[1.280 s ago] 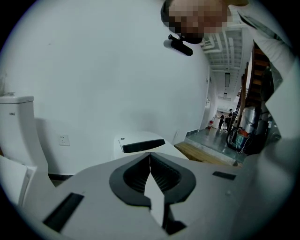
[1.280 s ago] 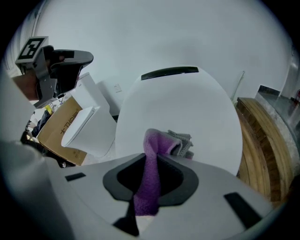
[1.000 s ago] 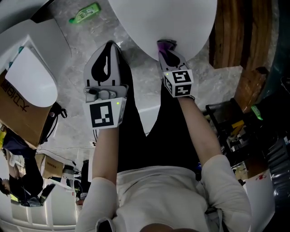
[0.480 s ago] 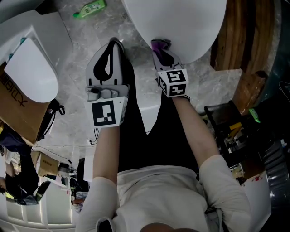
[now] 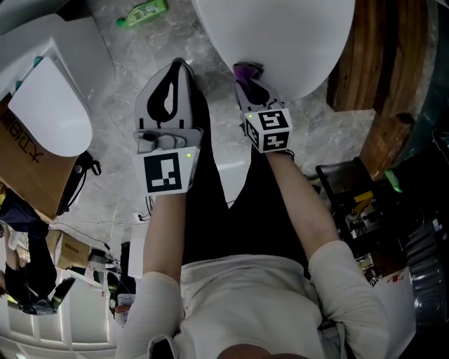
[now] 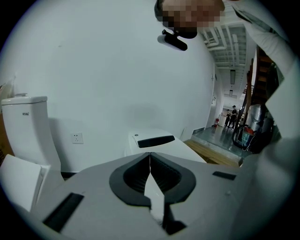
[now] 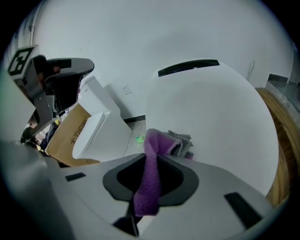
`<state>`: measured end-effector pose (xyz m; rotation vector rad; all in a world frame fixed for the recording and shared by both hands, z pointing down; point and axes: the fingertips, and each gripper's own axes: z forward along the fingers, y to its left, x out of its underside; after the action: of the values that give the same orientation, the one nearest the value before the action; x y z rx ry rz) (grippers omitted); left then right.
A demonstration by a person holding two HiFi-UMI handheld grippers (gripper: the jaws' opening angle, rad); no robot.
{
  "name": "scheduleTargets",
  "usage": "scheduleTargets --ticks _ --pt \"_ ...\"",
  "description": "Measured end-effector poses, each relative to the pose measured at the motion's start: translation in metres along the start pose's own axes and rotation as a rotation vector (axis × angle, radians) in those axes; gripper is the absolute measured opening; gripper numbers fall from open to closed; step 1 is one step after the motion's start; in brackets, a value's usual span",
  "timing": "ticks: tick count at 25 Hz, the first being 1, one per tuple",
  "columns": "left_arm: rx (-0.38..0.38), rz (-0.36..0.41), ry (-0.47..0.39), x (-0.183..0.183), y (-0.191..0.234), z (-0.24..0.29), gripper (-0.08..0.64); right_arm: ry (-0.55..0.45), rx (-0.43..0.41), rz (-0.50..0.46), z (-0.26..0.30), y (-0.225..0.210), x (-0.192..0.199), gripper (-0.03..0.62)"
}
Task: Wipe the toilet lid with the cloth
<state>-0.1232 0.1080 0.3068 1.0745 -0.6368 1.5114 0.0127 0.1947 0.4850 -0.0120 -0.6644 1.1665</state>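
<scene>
The white toilet lid (image 5: 273, 35) fills the top of the head view, and it also spreads across the right gripper view as the toilet lid (image 7: 211, 108). My right gripper (image 5: 247, 78) is shut on a purple cloth (image 7: 152, 173) whose grey-edged free end rests on the lid's near edge; that cloth (image 5: 247, 70) peeks out at the lid's rim. My left gripper (image 5: 177, 70) hangs over the floor left of the lid, jaws shut with nothing between them. In the left gripper view the left gripper (image 6: 150, 157) points at a white wall.
A second toilet (image 5: 45, 116) and a cardboard box (image 5: 28, 175) stand at the left. A green bottle (image 5: 144, 12) lies on the marble floor. Wooden boards (image 5: 375, 63) and dark tools (image 5: 365, 203) are at the right. Another toilet (image 6: 26, 131) shows in the left gripper view.
My right gripper with the cloth has slid a little to the left along the lid's near edge. The left gripper has barely moved.
</scene>
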Motion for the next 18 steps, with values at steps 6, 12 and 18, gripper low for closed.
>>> scheduleTargets --ticks 6,12,18 --pt "-0.008 0.023 -0.020 -0.017 0.003 0.004 0.015 -0.163 -0.057 0.007 -0.018 0.022 -0.068 0.080" --pt "0.017 0.083 -0.065 -0.045 -0.011 0.008 0.015 -0.442 -0.080 -0.114 -0.073 0.038 -0.159 0.081" --pt "0.028 0.127 -0.117 -0.069 -0.023 0.006 0.015 -0.587 -0.027 -0.190 -0.125 0.038 -0.191 0.080"
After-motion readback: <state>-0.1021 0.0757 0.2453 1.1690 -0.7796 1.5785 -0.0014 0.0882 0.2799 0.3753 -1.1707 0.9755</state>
